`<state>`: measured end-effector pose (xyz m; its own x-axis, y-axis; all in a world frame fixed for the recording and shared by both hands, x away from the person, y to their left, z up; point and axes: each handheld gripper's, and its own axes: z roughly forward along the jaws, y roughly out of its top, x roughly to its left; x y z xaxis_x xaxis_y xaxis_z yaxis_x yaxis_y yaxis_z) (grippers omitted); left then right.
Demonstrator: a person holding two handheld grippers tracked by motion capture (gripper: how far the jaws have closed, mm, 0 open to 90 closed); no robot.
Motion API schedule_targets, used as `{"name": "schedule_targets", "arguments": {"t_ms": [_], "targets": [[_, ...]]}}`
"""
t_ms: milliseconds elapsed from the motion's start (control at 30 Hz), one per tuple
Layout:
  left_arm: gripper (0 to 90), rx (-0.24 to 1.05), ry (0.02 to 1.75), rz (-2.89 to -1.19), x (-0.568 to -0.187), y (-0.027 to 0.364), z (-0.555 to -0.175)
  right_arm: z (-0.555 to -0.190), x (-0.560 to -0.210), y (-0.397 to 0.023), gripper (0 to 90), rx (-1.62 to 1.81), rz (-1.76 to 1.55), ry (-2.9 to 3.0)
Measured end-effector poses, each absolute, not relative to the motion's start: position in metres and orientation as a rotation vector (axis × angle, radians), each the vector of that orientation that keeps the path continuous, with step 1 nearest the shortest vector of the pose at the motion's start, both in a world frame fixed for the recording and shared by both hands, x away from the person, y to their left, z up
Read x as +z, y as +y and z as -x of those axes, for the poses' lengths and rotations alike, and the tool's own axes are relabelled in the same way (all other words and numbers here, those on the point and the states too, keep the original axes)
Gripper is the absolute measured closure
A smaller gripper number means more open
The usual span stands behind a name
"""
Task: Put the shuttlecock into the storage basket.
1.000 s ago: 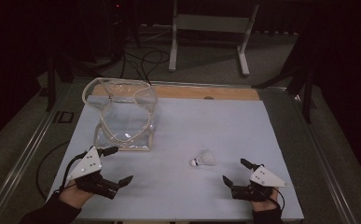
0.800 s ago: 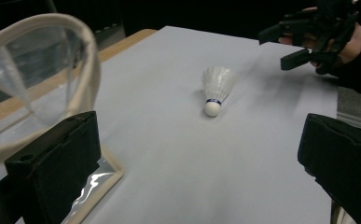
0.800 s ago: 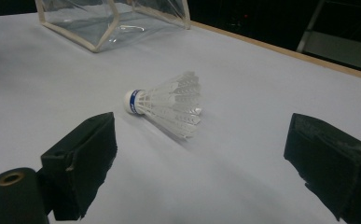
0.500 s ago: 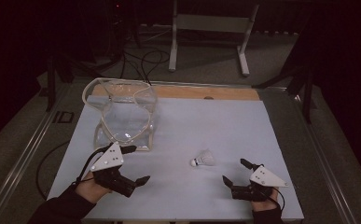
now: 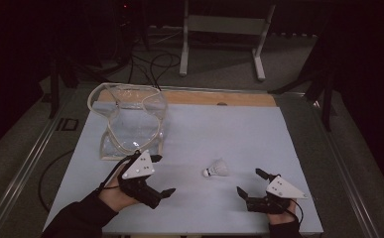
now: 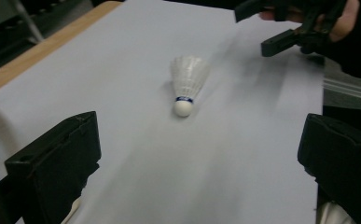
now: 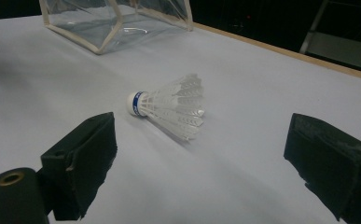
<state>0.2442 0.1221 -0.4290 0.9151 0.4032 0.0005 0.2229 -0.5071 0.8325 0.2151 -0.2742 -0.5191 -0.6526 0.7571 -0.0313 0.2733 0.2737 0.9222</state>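
Clear plastic container (image 5: 130, 124), soft-walled and open-topped, stood at the left rear of the pale blue table sheet (image 5: 229, 129). Left gripper (image 5: 157, 176), jaws spread wide and empty, sat just before it. White shuttlecock (image 5: 216, 169) lay on its side between the grippers, touching neither. Right gripper (image 5: 251, 182), likewise spread wide and empty, rested near the front right edge.

the left claw (image 5: 162, 174) has slid rightward, nearer the shuttlecock (image 5: 216, 169).
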Motion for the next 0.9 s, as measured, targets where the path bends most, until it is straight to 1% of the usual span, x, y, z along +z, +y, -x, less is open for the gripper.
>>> {"name": "schedule_targets", "arguments": {"t_ms": [500,900], "targets": [[0.0,0.180,0.348,-2.171,-0.437,0.082,-0.259,-0.214,-0.518,-0.273,9.1,1.387,-0.905,2.080],[0.0,0.145,0.331,-2.230,-0.445,0.055,-0.276,-0.213,-0.517,-0.272,9.0,1.404,-0.871,2.063]]}}
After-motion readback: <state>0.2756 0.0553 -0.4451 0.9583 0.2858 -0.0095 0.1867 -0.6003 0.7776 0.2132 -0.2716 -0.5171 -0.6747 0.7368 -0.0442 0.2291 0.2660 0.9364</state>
